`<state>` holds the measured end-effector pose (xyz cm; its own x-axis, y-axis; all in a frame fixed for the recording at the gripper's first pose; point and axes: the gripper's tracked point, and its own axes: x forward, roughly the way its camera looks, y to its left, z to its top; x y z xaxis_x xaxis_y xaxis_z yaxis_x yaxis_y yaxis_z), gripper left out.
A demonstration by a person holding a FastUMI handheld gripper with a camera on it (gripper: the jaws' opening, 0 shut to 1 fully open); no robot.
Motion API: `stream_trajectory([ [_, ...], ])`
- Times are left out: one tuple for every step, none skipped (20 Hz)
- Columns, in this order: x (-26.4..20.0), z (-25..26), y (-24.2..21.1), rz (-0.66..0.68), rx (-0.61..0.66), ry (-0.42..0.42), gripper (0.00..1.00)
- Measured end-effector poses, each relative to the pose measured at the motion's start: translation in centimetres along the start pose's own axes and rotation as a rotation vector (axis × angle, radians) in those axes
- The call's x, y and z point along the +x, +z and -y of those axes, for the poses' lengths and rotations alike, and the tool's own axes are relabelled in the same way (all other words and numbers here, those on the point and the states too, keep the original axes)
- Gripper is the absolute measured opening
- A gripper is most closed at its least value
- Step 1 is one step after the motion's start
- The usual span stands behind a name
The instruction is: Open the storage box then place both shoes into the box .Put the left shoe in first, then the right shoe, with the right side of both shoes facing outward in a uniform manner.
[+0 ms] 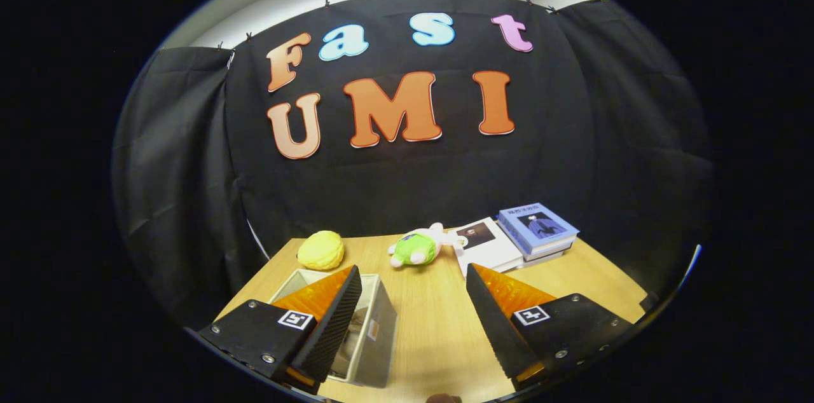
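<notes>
So the gripper (413,320) is hovering over a light wooden worktop (432,320), jaws spread wide apart with nothing between them – just bare wood in the gap.

The storage box (372,333) sits on the worktop right under the left finger (334,320), which covers a good part of it. It's a pale, see-through sort of box with a whitish rim, and there's something light-coloured inside – can't tell for sure what it is, or whether the box has a lid on, since the finger blocks most of it. The right finger (493,320) hangs over plain worktop, well apart from the box.

Further back, beyond the fingers:
- a yellow plush thing (321,250), just behind the box's far end
- a small plush toy (420,245) in green, white and pink, lying on its side roughly midway across the worktop
- a white book (486,247) lying flat just beside the toy, touching or nearly touching it
- a stack of books (537,230) with a blue cover on top, pushed up against the white one

All of that is near the far edge, right in front of the black cloth wall (191,187).
</notes>
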<state>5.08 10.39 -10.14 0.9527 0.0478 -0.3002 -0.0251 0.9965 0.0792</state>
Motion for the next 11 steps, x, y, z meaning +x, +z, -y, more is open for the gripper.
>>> stream_trajectory([
  [-0.4, 1.6, 0.7, 0.02, -0.015, -0.015, 0.99],
  [-0.9, 3.1, 1.4, 0.038, -0.026, -0.029, 0.99],
  [-1.4, 4.6, 2.0, 0.054, -0.03, -0.039, 0.99],
  [-2.1, 6.1, 2.7, 0.068, -0.031, -0.05, 0.98],
  [-2.8, 7.7, 3.4, 0.086, -0.032, -0.065, 0.99],
  [-3.2, 9.6, 4.3, 0.107, -0.034, -0.088, 0.98],
  [-3.7, 11.4, 5.1, 0.127, -0.037, -0.11, 0.98],
  [-4.3, 13.0, 5.7, 0.146, -0.035, -0.129, 0.98],
  [-4.9, 14.8, 6.3, 0.161, -0.033, -0.147, 0.98],
  [-5.5, 16.2, 6.7, 0.175, -0.029, -0.16, 0.99],
  [-6.0, 17.7, 7.2, 0.186, -0.023, -0.173, 0.99],
])
